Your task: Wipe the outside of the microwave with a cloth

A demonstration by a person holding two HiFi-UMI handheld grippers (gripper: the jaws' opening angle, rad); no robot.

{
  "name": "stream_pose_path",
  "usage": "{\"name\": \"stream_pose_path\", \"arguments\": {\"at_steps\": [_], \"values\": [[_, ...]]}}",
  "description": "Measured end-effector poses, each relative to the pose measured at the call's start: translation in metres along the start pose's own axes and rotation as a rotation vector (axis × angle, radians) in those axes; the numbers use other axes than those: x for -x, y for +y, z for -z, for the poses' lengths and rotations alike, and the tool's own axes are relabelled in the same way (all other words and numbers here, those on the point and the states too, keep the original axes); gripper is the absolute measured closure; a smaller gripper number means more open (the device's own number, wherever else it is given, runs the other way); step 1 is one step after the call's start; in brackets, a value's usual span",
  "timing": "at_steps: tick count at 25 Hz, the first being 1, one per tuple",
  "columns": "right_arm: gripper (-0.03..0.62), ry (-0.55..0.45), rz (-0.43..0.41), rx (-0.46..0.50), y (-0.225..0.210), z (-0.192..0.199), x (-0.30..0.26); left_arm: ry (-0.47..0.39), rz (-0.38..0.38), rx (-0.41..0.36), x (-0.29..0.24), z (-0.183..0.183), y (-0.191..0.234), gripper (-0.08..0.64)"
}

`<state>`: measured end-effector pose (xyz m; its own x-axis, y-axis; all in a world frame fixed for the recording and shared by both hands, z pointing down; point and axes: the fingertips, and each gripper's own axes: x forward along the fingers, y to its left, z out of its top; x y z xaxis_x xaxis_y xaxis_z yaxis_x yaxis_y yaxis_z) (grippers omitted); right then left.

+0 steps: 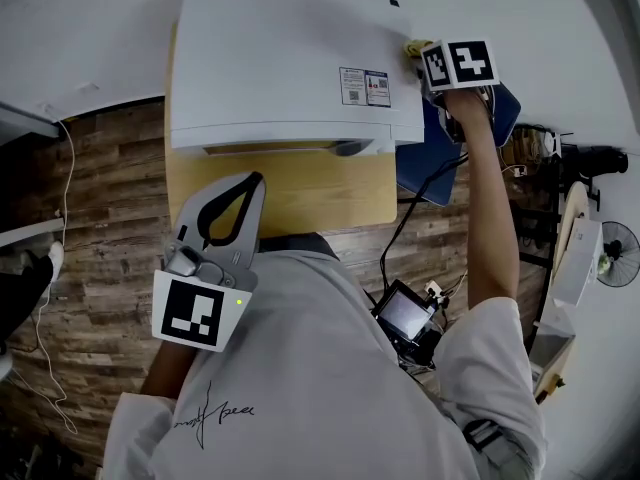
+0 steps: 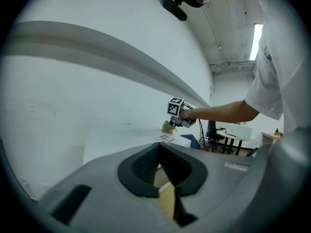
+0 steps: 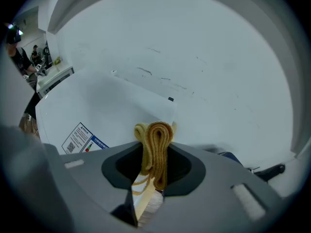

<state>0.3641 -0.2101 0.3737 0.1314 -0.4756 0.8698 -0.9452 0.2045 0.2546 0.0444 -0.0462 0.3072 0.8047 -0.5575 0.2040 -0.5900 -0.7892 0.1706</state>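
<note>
A white microwave (image 1: 280,63) stands on a wooden table (image 1: 300,193) against the wall. My right gripper (image 1: 424,60) reaches over the microwave's top right corner, shut on a folded yellow cloth (image 1: 411,46). In the right gripper view the cloth (image 3: 155,147) stands clamped between the jaws above the microwave's top (image 3: 107,106), beside a printed label (image 3: 80,139). My left gripper (image 1: 255,183) hangs in front of the table, shut with nothing in it. The left gripper view shows its jaws closed (image 2: 163,166), with the microwave (image 2: 121,140) and the right gripper (image 2: 176,113) beyond.
A white wall runs behind the microwave. A blue object (image 1: 430,158) sits right of the table, with a black cable (image 1: 415,203) running down to a small screen device (image 1: 405,313). A fan (image 1: 618,253) and clutter stand at the right; a white cable (image 1: 60,258) lies on the floor at the left.
</note>
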Motion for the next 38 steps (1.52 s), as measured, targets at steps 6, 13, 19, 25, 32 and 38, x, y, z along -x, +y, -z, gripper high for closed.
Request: {"name": "stream_pose_path", "arguments": {"at_steps": [6,13,19,25,32,38], "values": [[0.472,0.005,-0.009,-0.004,0.015,-0.006,0.002,-0.007,0.012,-0.008,0.006,-0.001,0.002,0.566],[0.471,-0.002,-0.038,0.023,0.045,-0.018,0.005,-0.023,-0.001,-0.011,0.019,-0.004,0.008,0.566],[0.471,-0.009,-0.06,0.055,0.072,-0.029,0.006,-0.032,-0.01,-0.01,0.03,-0.002,0.012,0.566],[0.471,-0.018,-0.095,0.083,0.1,-0.042,0.008,-0.041,-0.028,-0.005,0.04,-0.002,0.018,0.566],[0.471,-0.041,-0.171,0.106,0.139,-0.063,0.009,-0.055,-0.043,-0.006,0.047,-0.003,0.025,0.566],[0.472,-0.061,-0.273,0.14,0.186,-0.09,0.01,-0.058,-0.068,-0.007,0.055,-0.004,0.036,0.566]]}}
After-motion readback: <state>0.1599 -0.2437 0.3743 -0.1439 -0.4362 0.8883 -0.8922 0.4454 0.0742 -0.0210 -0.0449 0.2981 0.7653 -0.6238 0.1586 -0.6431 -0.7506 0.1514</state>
